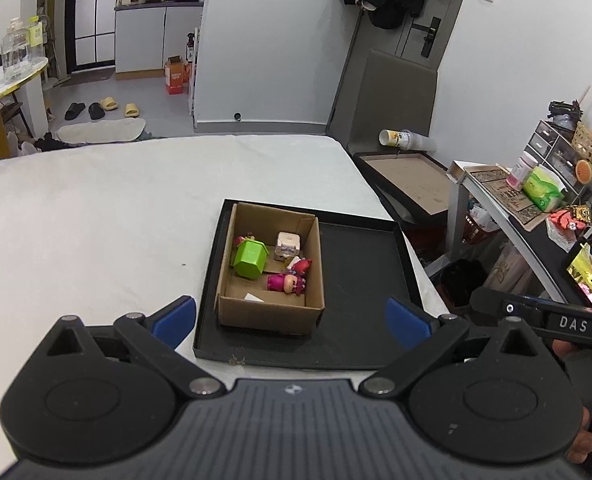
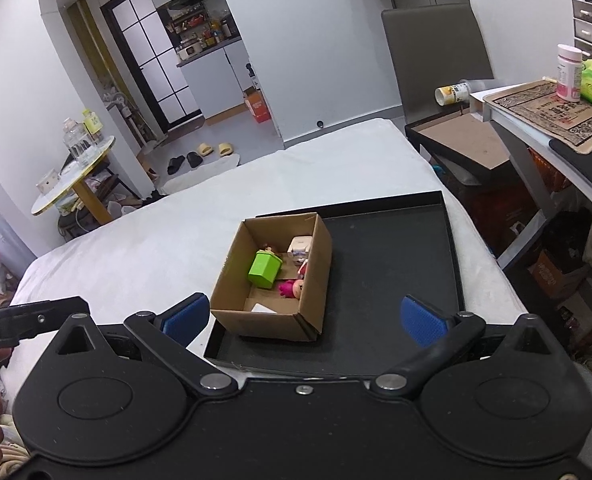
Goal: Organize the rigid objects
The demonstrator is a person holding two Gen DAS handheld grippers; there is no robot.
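Note:
An open cardboard box [image 1: 269, 312] [image 2: 316, 276] stands in the left part of a shallow black tray [image 1: 360, 272] [image 2: 396, 264] on the white bed. Inside it lie a green hexagonal container [image 1: 249, 258] [image 2: 264, 269], a pink figure toy [image 1: 285, 282] [image 2: 289, 289], a small white boxy toy [image 1: 287, 243] [image 2: 299, 246] and a red-and-white piece [image 1: 300, 266]. My left gripper [image 1: 291, 322] is open and empty, held back just short of the box. My right gripper [image 2: 304, 320] is open and empty, likewise near the tray's front edge.
The white bed [image 1: 95, 216] stretches left and back. To the right are a framed board on the floor [image 1: 408, 178], a grey chair [image 2: 436, 52] and a desk with bottles and wipes [image 2: 568, 92]. The other gripper's handle shows at each view's edge [image 1: 556, 320].

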